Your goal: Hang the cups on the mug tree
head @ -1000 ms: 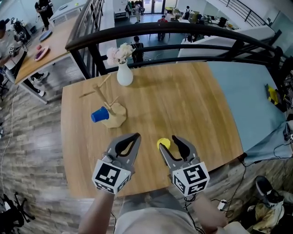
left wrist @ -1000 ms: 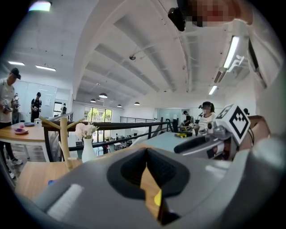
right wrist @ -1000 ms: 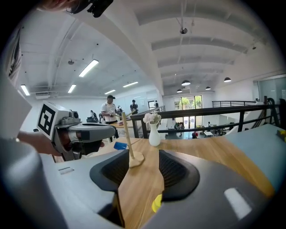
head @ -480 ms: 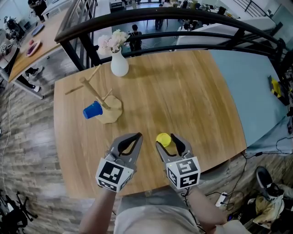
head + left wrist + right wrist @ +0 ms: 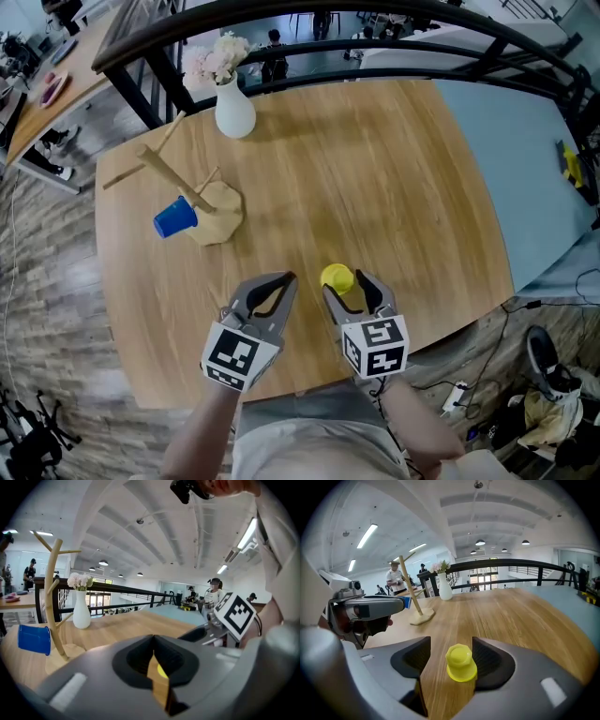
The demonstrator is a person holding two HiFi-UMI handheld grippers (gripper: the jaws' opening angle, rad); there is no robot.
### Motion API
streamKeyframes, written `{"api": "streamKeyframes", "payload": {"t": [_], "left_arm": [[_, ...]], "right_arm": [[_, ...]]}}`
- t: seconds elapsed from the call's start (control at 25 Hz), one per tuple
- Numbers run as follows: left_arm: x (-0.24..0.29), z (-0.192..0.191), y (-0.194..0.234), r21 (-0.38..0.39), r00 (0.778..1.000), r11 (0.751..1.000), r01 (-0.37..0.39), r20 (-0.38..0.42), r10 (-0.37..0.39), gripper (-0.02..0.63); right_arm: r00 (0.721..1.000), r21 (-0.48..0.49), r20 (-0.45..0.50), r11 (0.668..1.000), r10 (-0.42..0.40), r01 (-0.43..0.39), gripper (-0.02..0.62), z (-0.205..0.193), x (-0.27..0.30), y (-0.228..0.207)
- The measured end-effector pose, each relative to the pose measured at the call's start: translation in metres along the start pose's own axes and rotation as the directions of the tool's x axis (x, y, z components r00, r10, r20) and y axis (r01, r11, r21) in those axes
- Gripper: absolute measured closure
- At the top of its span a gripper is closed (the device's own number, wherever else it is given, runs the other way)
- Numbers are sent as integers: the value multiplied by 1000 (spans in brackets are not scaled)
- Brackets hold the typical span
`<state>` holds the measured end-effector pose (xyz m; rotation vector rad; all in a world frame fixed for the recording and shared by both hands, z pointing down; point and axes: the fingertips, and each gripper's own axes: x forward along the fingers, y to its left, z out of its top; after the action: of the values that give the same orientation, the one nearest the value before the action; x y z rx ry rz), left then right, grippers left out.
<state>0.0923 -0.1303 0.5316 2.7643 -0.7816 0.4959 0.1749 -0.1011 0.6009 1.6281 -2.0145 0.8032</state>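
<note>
Your right gripper tilts downward, its jaws wide apart and just opened further, with the yellow cup standing between them, not clamped. Your left gripper sits just left of the yellow cup, jaws pressed together on nothing. Your left forearm and right forearm reach forward side by side.

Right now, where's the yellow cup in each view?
Head view: yellow cup bottom centre, between right gripper tips.
Left gripper view: cup a sliver low centre, beyond shut jaws.
Right gripper view: cup low centre, upside down between jaws just opening wider.
Shared landmark: white vase.
</note>
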Motion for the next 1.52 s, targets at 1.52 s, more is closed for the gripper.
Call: {"api": "streamKeyframes", "payload": {"t": [1.52], "left_arm": [[-34, -12, 10, -11, 997, 997, -71, -25, 70, 603]], "right_arm": [[1000, -34, -27, 999, -5, 4, 342, -2, 10, 3]]}}
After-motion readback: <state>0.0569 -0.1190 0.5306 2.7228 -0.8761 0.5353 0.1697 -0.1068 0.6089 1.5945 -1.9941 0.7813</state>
